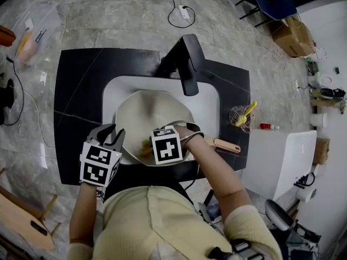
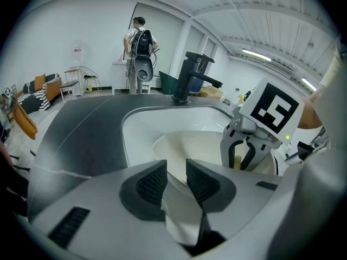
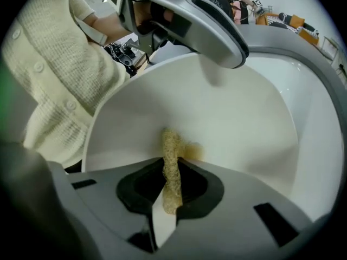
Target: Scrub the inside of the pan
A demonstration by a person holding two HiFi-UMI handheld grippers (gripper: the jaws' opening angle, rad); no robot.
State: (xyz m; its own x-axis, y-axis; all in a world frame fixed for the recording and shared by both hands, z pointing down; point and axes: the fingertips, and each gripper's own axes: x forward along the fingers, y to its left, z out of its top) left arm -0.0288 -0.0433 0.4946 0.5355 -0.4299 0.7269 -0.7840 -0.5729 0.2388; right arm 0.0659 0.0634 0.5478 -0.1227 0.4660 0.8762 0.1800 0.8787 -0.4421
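Note:
A cream pan [image 1: 146, 110] lies tilted in the white sink [image 1: 209, 99], its wooden handle [image 1: 227, 145] pointing right. My left gripper [image 1: 115, 136] is shut on the pan's near-left rim; the cream edge [image 2: 179, 199] runs between its pads [image 2: 152, 182]. My right gripper [image 1: 150, 147] reaches into the pan, shut on a yellow scrub sponge [image 3: 172, 164]. The sponge's tip presses on the pan's inner wall [image 3: 233, 123], beside a small brownish smear [image 3: 192, 150]. The left gripper view shows the right gripper [image 2: 246, 148] over the pan [image 2: 190, 145].
A black faucet [image 1: 187, 64] rises behind the sink, set in a black counter [image 1: 81, 91]. A wire holder with a yellow brush [image 1: 242, 115] and a red item [image 1: 267, 126] sit at the right. A person with a backpack [image 2: 140, 37] stands far off.

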